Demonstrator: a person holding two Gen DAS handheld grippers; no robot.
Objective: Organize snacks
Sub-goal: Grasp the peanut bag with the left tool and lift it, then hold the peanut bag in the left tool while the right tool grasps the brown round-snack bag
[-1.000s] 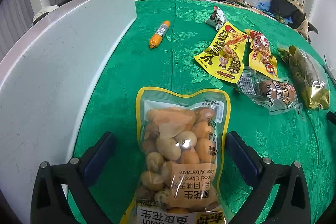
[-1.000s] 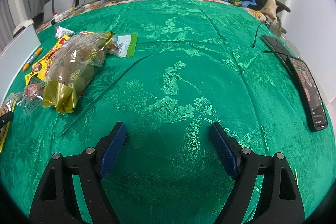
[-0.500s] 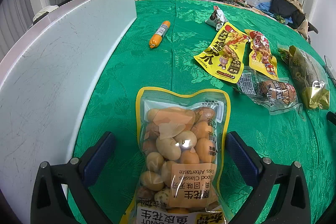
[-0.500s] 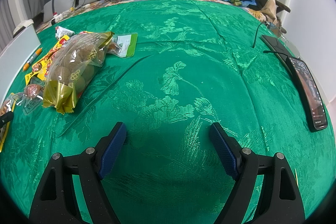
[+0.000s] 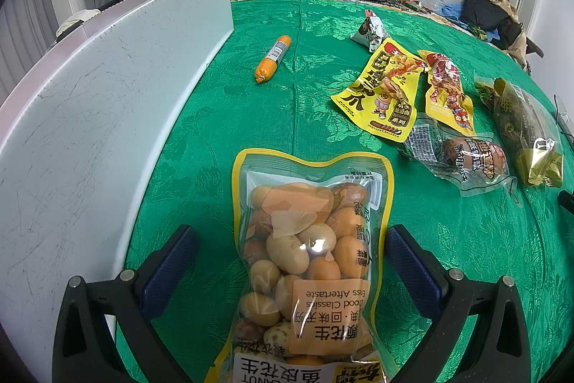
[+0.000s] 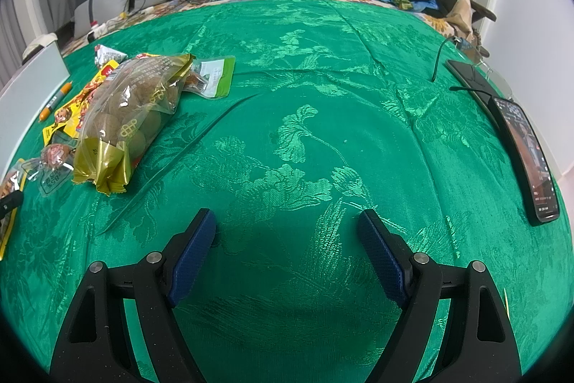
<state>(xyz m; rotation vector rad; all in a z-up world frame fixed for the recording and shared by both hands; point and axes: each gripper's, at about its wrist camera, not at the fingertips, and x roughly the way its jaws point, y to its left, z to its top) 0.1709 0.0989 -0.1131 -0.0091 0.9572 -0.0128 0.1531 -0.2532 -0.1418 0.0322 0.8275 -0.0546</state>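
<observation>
Snacks lie scattered on the green cloth (image 6: pixel 308 88), and the nearest, a peanut bag (image 5: pixel 308 257), fills the lower centre of the left wrist view. It lies flat, lengthwise between the fingers of the left gripper (image 5: pixel 290 250), whose jaws are spread wide on either side of it; neither blue pad seems to touch the film. That straddle looks like the set-up for a pinch across the bag's width, so this bag is probably the first to be picked.

Along the left of that view runs a white bin wall (image 5: pixel 89 117), close beside the bag, which likely explains why the bag nearest it is being addressed. Farther up, an orange sausage (image 5: pixel 272 58) lies alone near the wall. At upper right the rest cluster: a small grey packet (image 5: pixel 369 29), two yellow packets (image 5: pixel 380 92) side by side, a clear egg pack (image 5: pixel 462 157) overlapping their lower ends, and a gold-ended bag (image 5: pixel 523 135) at the frame's right edge.

In the right wrist view the right gripper (image 6: pixel 287 239) sits low over bare cloth, jaws spread with nothing between them, apparently waiting. A phone (image 6: pixel 527 157) lies at the right edge, well apart from the snacks, which sit at the left there.
</observation>
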